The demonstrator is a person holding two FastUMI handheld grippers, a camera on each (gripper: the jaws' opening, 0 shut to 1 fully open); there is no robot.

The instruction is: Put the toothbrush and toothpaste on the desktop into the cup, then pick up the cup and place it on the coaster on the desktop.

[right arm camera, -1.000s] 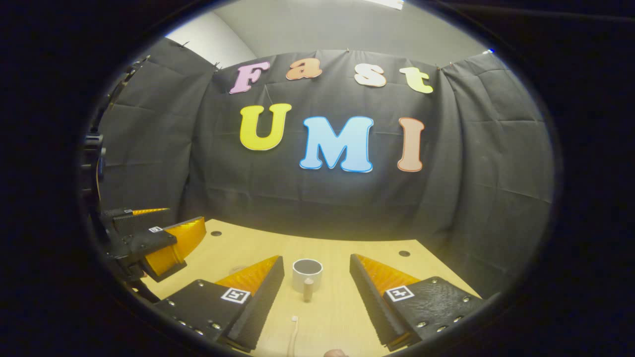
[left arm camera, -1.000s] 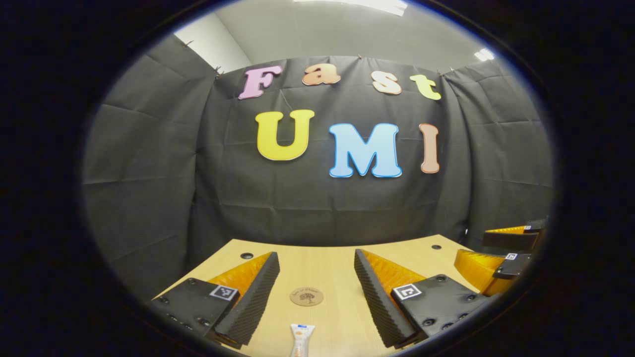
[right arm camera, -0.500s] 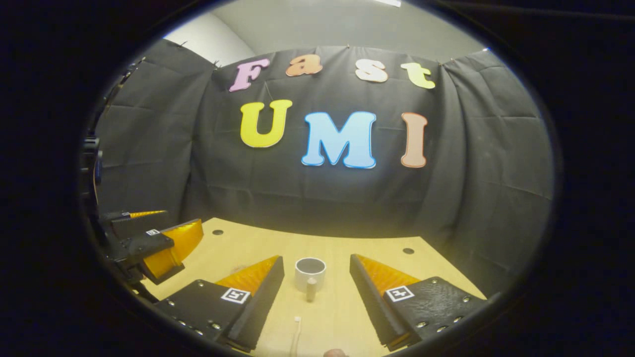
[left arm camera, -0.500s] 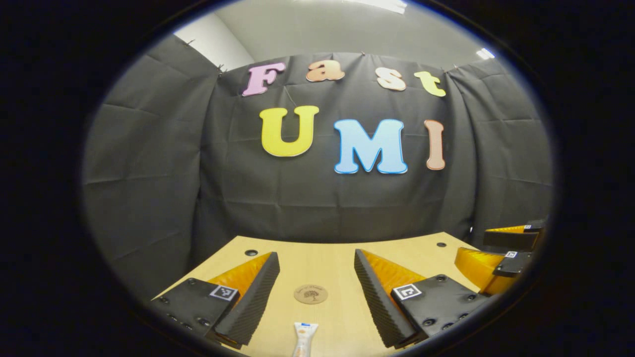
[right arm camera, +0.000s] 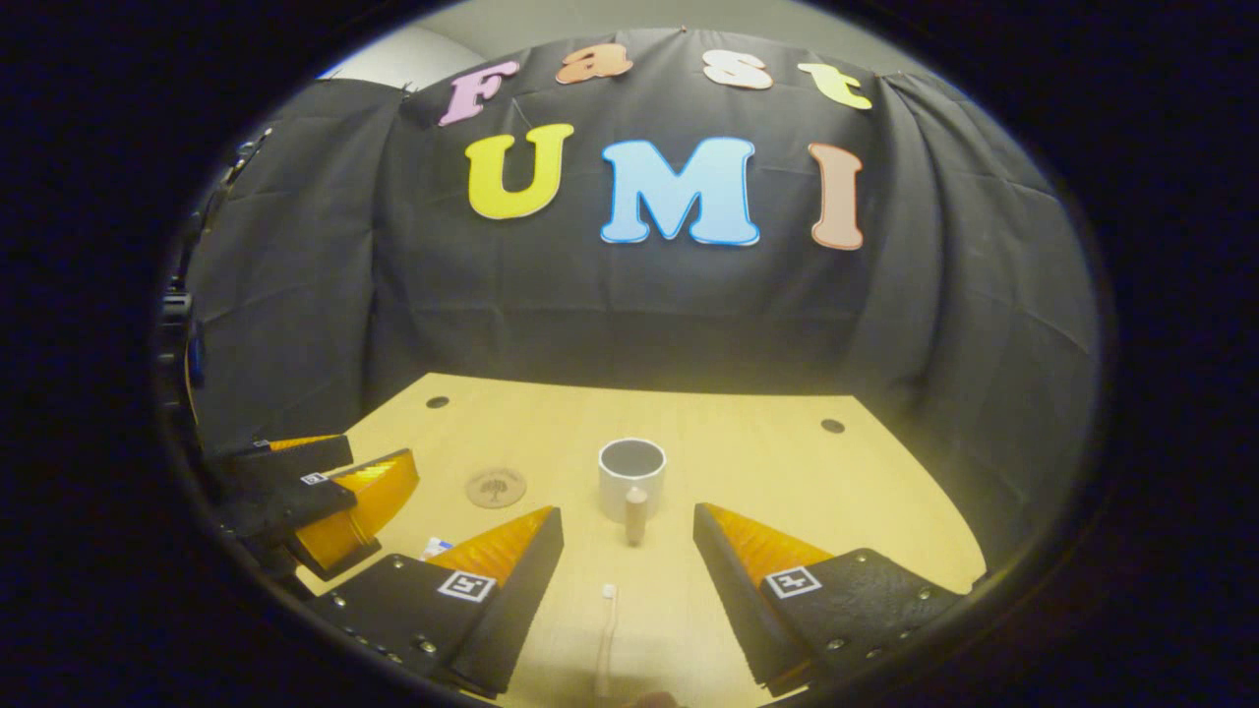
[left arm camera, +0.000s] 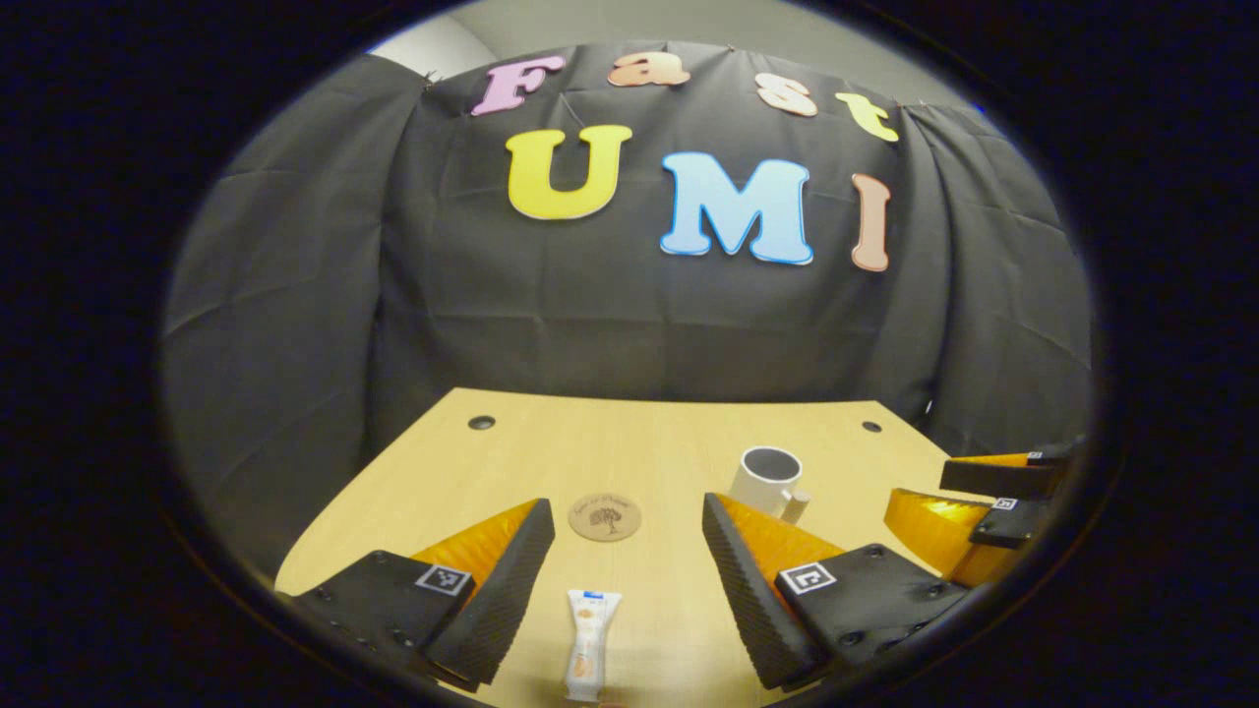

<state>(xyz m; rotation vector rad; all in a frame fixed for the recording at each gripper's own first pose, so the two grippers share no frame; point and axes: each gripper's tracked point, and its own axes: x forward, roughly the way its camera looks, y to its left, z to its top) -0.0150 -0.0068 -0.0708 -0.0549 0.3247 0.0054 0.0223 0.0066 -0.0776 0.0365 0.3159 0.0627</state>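
1. Toothpaste [left arm camera: 588,644] lies flat on the surface [left arm camera: 649,462], long axis pointing away from the camera, cap end toward the near edge, centred between the left gripper [left arm camera: 628,580] fingers but below them, not yet reached.
2. Toothbrush [right arm camera: 606,639] lies flat likewise, thin, lined up between the right gripper [right arm camera: 628,580] fingers, head pointing at the cup [right arm camera: 631,479].
3. Cup is upright and empty, handle facing the right gripper; coaster [left arm camera: 604,516] sits bare just left of it, apart from it.
4. Both sets of jaws are spread wide, holding nothing.
5. Step in hand, as I judge it: reach down for the first pickups.
6. To do it well: lower straight down, jaws straddling each item across its width, not along it.
7. Grip the toothpaste mid-body; it looks soft, so squeeze lightly.
8. Toothbrush is slim and low; fingertips probably need to touch the surface before closing.
9. Risk: knocking the cup handle on approach.
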